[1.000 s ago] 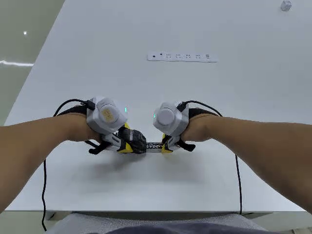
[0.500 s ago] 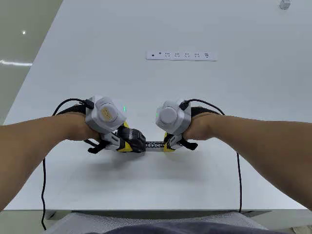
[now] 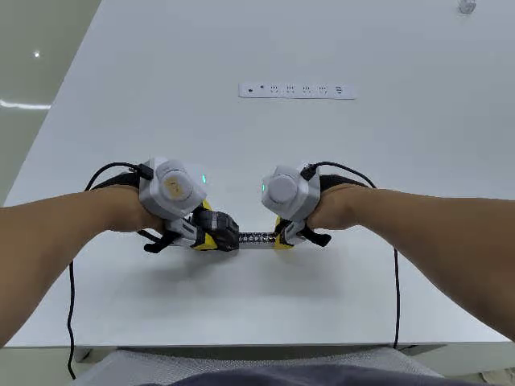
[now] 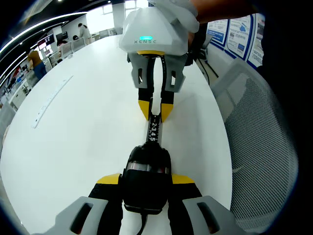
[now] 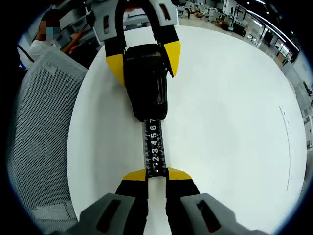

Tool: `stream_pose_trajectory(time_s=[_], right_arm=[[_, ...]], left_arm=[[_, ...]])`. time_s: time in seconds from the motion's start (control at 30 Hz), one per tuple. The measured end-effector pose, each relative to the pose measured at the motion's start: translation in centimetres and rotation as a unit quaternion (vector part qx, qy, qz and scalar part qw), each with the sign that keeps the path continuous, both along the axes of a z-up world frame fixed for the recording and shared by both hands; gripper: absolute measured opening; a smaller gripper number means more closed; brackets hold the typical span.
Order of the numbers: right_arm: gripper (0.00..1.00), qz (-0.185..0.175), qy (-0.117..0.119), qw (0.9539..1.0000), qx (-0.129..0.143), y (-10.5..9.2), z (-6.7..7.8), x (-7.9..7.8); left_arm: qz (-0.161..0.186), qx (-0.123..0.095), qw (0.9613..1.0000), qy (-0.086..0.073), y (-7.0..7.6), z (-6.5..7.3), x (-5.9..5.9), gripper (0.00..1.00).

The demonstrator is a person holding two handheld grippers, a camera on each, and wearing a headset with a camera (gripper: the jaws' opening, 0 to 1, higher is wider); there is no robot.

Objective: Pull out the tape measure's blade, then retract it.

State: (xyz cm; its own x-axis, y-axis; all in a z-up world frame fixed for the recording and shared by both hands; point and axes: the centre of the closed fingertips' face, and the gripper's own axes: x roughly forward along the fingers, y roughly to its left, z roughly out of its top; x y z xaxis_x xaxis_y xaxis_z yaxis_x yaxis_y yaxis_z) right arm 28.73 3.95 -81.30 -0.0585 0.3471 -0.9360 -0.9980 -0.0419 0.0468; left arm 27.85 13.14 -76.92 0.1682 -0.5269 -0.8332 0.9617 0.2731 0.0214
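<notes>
Right tool (image 3: 281, 240) farther right, blade (image 5: 154, 147) longer

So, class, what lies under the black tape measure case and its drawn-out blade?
The white tabletop shows beneath the black tape measure case and numbered blade. The blade's hook is hidden inside the right gripper.

Black tape measure (image 3: 219, 232) clamped in left claw (image 3: 211, 233), at white table's (image 3: 282, 161) near edge | blade (image 5: 154, 147) drawn out short, level, numerals 2–7 showing, tip pinched in right claw (image 5: 156, 174)
</notes>
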Motion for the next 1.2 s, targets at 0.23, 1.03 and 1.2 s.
stream_pose_trajectory(time_s=[0.23, 1.03, 1.2], right_arm=[[0.11, 0.0, 0.0, 1.0, -0.001, -0.1, 0.0, 0.1], [0.11, 0.0, -0.001, 1.0, -0.008, -1.4, 0.0, 0.3], [0.11, 0.0, -0.001, 1.0, -0.008, -1.7, 0.0, 0.4]], left_arm=[[0.0, 0.0, 1.0, 0.0, 0.0, 0.0, 0.0, 0.32], [0.0, 0.003, 1.0, -0.001, 0.1, -0.3, 0.3, 0.32], [0.002, 0.005, 1.0, 0.001, 0.1, -0.3, 0.3, 0.32]])
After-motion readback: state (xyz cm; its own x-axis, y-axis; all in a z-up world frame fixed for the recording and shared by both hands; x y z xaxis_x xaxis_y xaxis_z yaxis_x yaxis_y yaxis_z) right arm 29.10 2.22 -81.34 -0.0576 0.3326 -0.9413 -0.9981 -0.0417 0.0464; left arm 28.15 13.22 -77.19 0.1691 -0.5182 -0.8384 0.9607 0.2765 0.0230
